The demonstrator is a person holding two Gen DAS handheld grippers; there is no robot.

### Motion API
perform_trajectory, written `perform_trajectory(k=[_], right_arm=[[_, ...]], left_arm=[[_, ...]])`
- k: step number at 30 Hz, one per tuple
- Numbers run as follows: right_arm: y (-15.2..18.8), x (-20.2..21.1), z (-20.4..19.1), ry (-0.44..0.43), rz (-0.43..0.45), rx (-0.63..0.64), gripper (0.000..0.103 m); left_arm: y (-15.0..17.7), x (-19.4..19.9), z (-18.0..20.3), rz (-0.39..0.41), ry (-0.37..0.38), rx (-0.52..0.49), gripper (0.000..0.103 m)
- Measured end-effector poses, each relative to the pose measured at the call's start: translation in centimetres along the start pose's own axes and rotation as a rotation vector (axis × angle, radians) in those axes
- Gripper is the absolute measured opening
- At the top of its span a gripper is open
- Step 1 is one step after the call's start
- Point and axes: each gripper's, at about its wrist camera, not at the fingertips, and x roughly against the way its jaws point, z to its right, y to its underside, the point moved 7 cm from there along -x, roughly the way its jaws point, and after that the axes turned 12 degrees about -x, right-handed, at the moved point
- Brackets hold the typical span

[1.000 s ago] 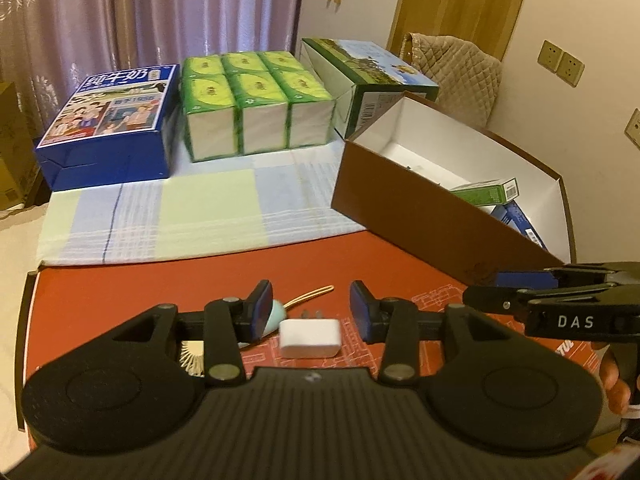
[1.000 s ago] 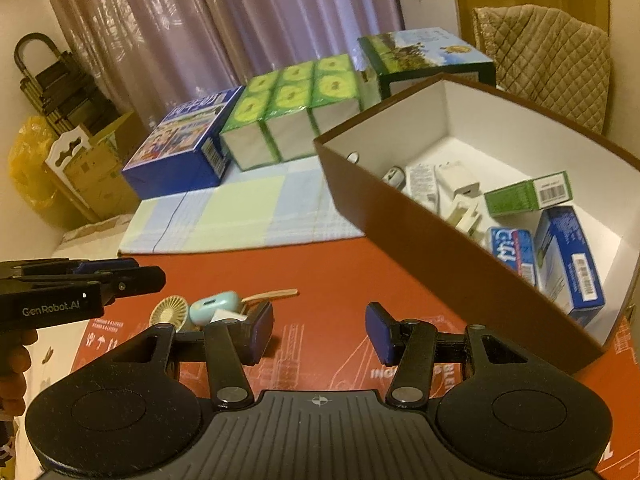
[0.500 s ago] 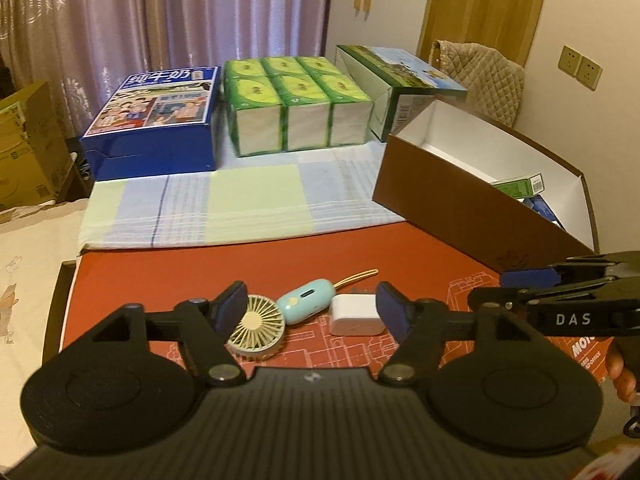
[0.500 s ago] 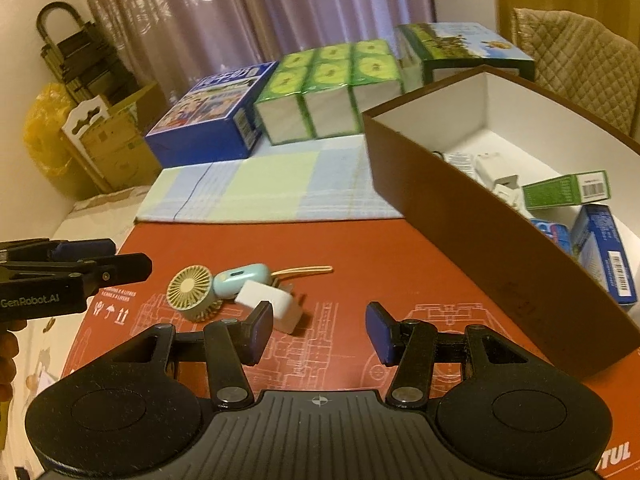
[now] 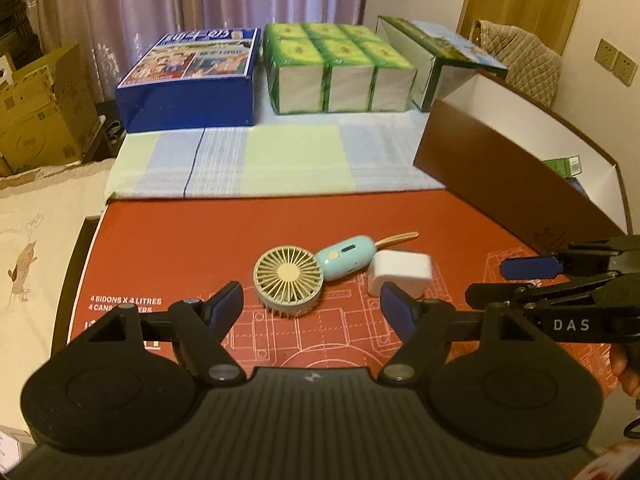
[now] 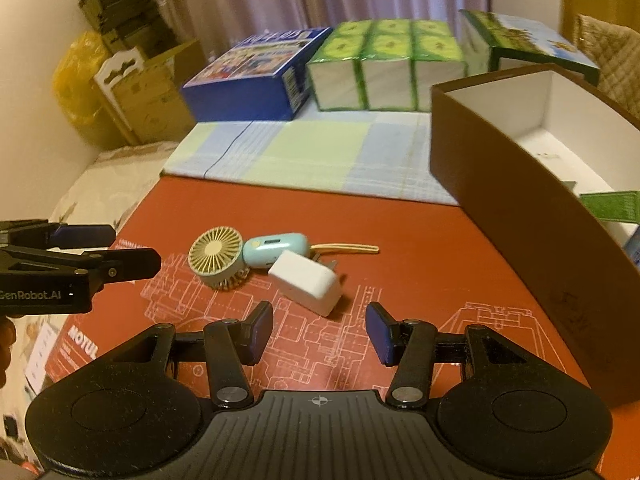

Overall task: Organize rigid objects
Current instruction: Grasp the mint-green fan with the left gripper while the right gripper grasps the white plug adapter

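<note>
Left gripper [image 5: 312,306] and right gripper [image 6: 319,330] both spread wide, nothing held — just ahead, white rectangular charger [image 6: 306,282] touches mint handheld fan [image 5: 289,274] on red mat [image 5: 240,232]; brown open cardboard box [image 6: 520,208] further right.

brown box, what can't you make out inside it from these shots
- Left wrist view: the near wall of the brown box hides nearly all contents; only a green carton peeks over.
- Right wrist view: the frame edge cuts off the box's right end; the carton is blurred, print unreadable.
</note>
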Motion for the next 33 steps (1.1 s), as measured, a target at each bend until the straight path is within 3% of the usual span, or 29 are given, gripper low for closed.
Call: perform_trajectory(k=[20, 33], right_arm=[[-0.7, -5.9, -0.1, 0.006, -0.086, 0.111, 0.049], [-1.0, -8.7, -0.8, 0.019, -0.089, 0.231, 0.048]], left_arm=[[1.1, -4.6, -1.5, -0.036, 0.014, 0.005, 0.071], [1.1, -7.7, -2.2, -0.063, 0.036, -0.062, 0.071]])
